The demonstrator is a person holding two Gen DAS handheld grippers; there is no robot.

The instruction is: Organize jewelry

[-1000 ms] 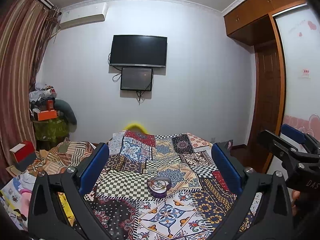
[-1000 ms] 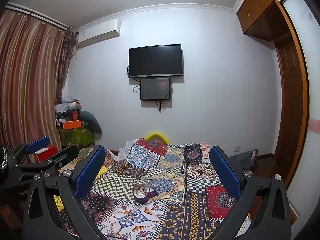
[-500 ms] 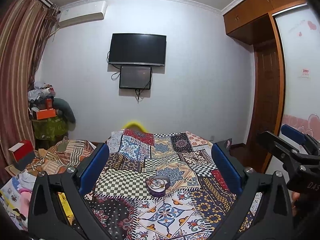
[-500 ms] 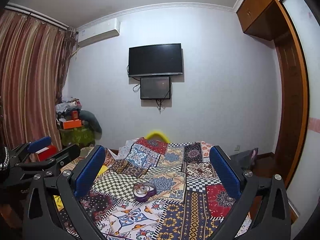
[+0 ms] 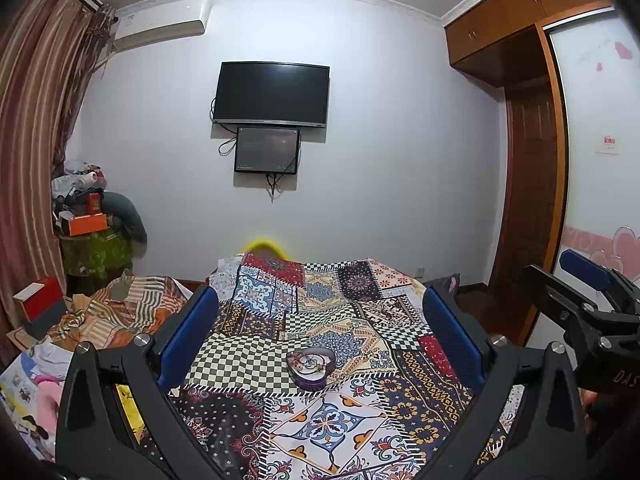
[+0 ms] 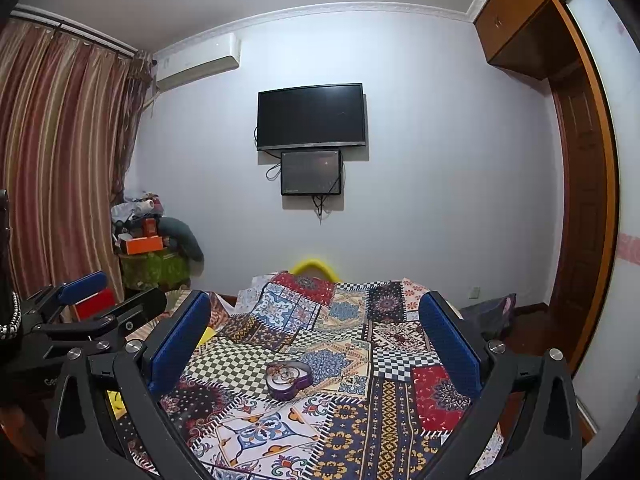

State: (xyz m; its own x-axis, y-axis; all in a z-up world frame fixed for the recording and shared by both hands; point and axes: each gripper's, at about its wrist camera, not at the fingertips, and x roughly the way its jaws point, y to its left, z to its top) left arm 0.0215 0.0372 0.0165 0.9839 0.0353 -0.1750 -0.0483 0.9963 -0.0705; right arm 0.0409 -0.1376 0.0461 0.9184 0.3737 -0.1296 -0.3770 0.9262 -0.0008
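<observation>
Left wrist view: heart-shaped box (image 5: 310,366) sits slightly farther off mid-bedspread (image 5: 340,320); left gripper (image 5: 320,332) and right gripper (image 6: 314,332) both gape empty, approach not begun

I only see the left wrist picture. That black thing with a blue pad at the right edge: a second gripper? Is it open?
Observer: Yes, the right gripper; its own camera shows both blue pads spread wide, nothing between them.
Operator: Does it see the heart-shaped box?
Observer: Yes, the heart-shaped box sits ahead on the patchwork quilt, framed between its pads.
Operator: And mine?
Observer: The left gripper shows side-on at that view's left edge, empty.
</observation>
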